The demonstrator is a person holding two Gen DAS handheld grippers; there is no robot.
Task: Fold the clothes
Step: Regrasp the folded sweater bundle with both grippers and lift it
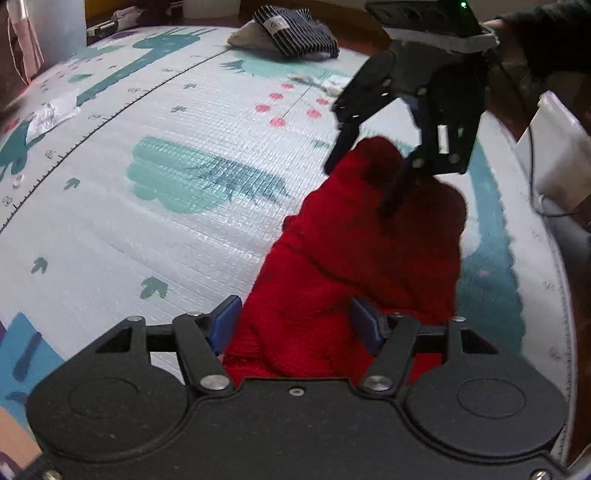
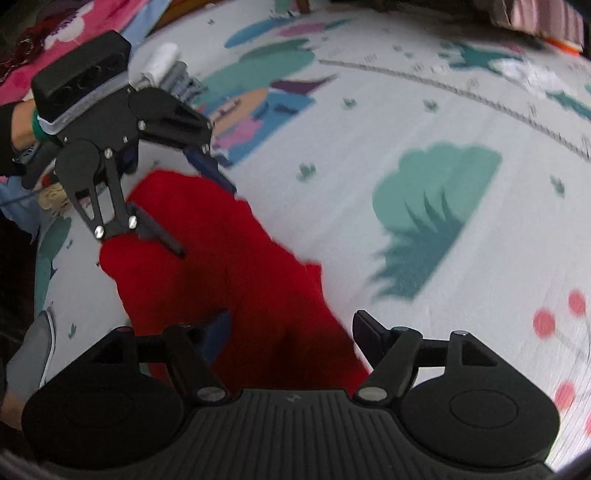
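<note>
Left wrist view: across the play mat (image 1: 184, 229), spread on the floor as my folding surface, the red garment (image 1: 351, 266) lies bunched toward its right edge. My left gripper (image 1: 295, 317) straddles one end, jaws wide, nothing pinched; my right gripper (image 1: 364, 184) straddles the far end, equally open, seemingly ready to gather it.

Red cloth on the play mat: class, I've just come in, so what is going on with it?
A person is working a bunched red knitted garment with two hand-held tongs on a pale patterned foam play mat. The left tongs stand open around its near end, fabric between the blue pads. The right tongs are also open, fingers spread at the far end. The garment is crumpled, not yet folded. A folded navy striped garment sits at the mat's far edge.
</note>
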